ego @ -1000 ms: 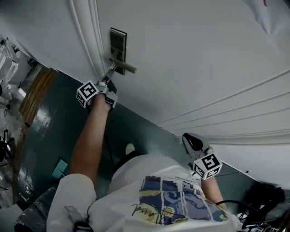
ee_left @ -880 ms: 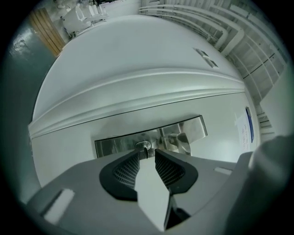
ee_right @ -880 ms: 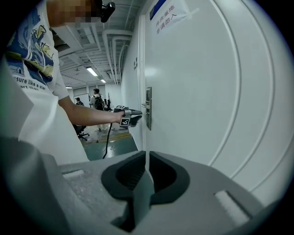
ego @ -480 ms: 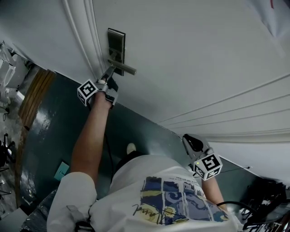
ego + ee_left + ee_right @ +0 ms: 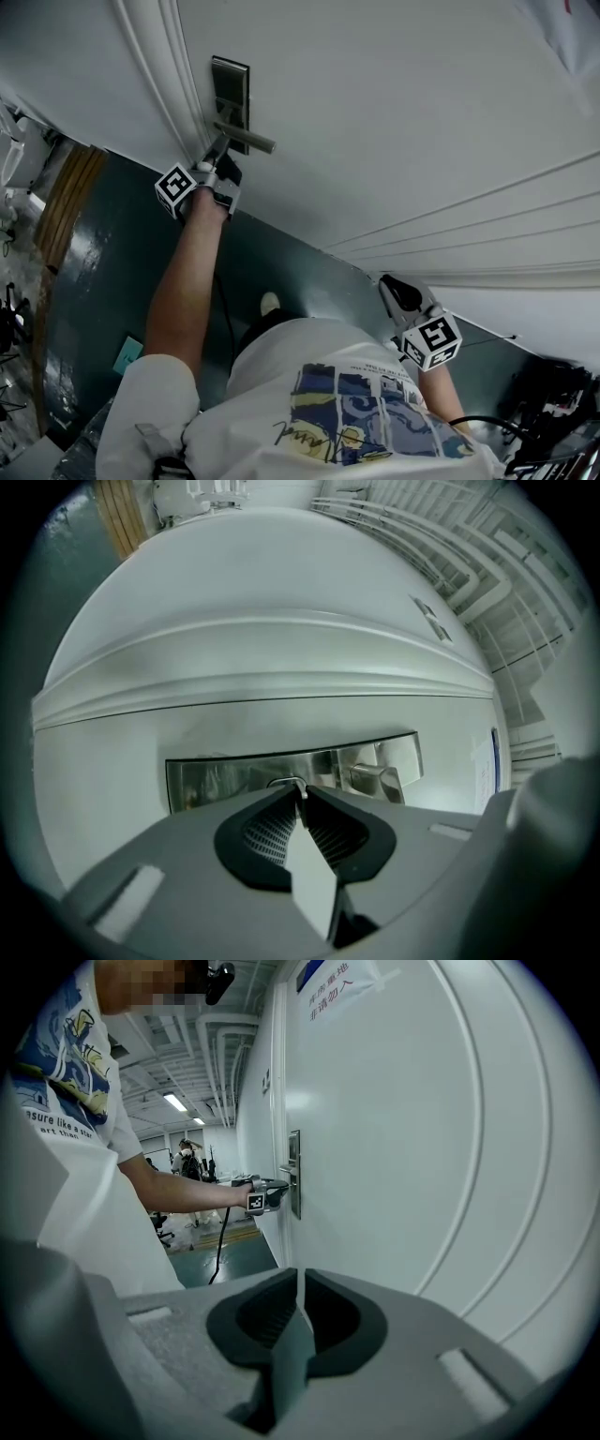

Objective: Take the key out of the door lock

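- At the far left of the head view, the dark green floor (image 5: 84, 281) runs along the foot of the white door (image 5: 422, 112).
- My bare arm (image 5: 187, 281) stretches up from the shoulder and carries my left gripper (image 5: 221, 145) to the door's edge. It points almost level at the lock.
- That gripper's jaws have just been closing. In the left gripper view my fingers (image 5: 267, 832) are pinched together at their tips on the key (image 5: 289, 783), and its small rounded metal head shows right where the pads meet.
- The key is in the steel lock plate (image 5: 216, 780) and not yet out. In the head view it is too small to make out.
- In the left gripper view, the lever handle (image 5: 375, 778) stands out from the same plate, just to the right of the key.
- From the head view the lock plate (image 5: 230, 89) sits close to the door's moulded edge, with the lever handle (image 5: 248, 139) jutting right just above my jaws.
- Further right, my right gripper (image 5: 392, 286) hangs low beside the door's lower mouldings, well apart from the lock, tilted downward.
- In the right gripper view its fingers (image 5: 262, 1321) lie together with only a hairline slit between them and grip nothing.
- That view also shows my left gripper (image 5: 267, 1190) at the lock plate (image 5: 294, 1174), with a paper notice (image 5: 342, 979) high on the door.
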Demonstrator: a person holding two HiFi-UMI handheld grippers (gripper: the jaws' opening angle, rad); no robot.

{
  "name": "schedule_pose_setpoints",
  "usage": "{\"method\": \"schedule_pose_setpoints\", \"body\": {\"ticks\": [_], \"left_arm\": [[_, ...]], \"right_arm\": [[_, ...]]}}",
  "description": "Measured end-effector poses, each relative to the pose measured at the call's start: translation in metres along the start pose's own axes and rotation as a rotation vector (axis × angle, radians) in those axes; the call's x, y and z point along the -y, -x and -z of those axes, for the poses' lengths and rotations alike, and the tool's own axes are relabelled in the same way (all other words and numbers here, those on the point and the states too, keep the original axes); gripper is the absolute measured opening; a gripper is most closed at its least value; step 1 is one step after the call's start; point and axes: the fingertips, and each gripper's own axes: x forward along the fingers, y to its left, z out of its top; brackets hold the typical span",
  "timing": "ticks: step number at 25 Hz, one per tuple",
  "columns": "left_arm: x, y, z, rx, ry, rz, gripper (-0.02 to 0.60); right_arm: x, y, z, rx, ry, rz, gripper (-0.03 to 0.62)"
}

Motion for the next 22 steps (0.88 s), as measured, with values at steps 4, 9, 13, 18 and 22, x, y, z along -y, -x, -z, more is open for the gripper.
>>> {"method": "schedule_pose_setpoints", "body": {"ticks": [4,9,13,18,22], "left_arm": [[0.000,-0.001,0.001,-0.004,0.002,-0.009,0.034],[0.002,0.001,0.002,-0.021,-0.020,-0.027,0.031],[0.002,0.000,0.002,-0.027,-0.013,-0.052,0.027],[0.003,0.001,0.002,-0.030,0.000,-0.086,0.025],[0.004,0.003,0.003,-0.029,-0.003,-0.112,0.023]], "right_arm": [[-0.002,-0.005,0.000,-0.004,-0.001,-0.011,0.025],[-0.005,-0.008,-0.002,-0.009,-0.001,-0.031,0.025],[-0.009,-0.013,0.000,-0.009,-0.004,-0.052,0.026],[-0.015,-0.017,0.000,-0.007,-0.005,-0.078,0.025],[-0.019,-0.015,0.003,-0.005,-0.003,-0.088,0.025]]}}
